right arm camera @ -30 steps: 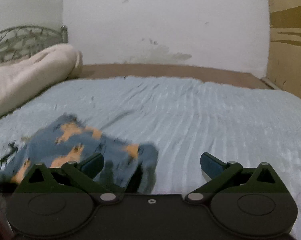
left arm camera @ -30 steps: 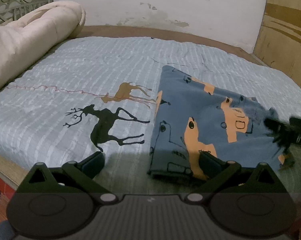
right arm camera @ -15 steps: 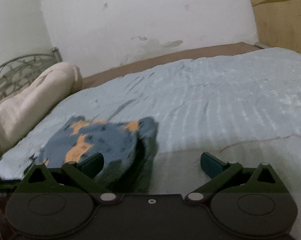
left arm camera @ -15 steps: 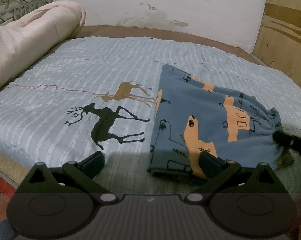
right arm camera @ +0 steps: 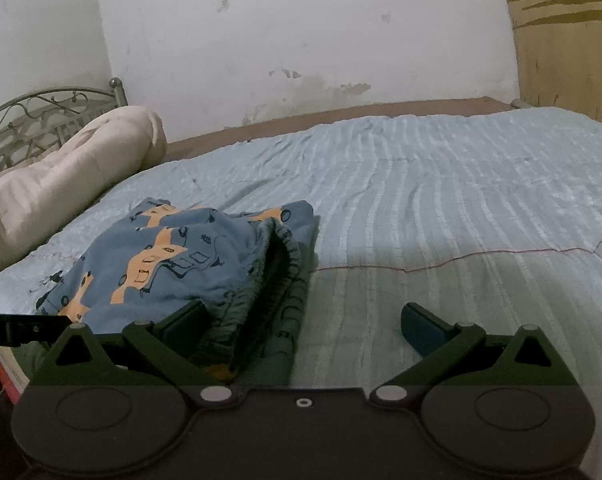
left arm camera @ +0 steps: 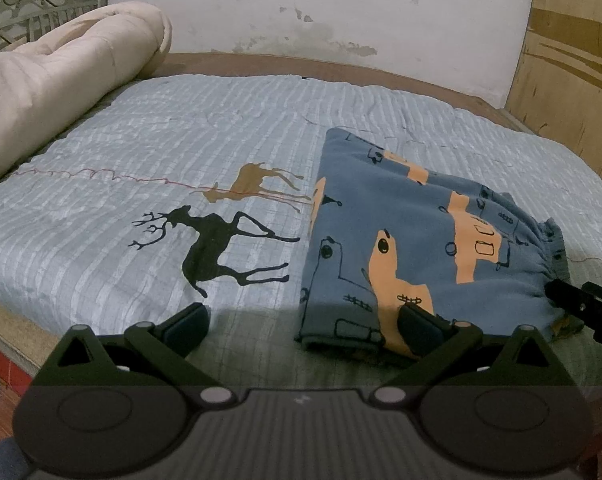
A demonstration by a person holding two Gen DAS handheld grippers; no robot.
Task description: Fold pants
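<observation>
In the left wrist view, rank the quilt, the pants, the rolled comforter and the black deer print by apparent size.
1. quilt
2. pants and rolled comforter: about alike; the comforter is cropped and farther, so unranked
3. black deer print

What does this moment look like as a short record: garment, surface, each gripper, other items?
garment: blue pants with orange print, folded, elastic waistband toward the right gripper
surface: light blue quilt with deer print
left gripper: open, holding nothing
right gripper: open, holding nothing, at the waistband end
other items: cream rolled duvet by the metal headboard
</observation>
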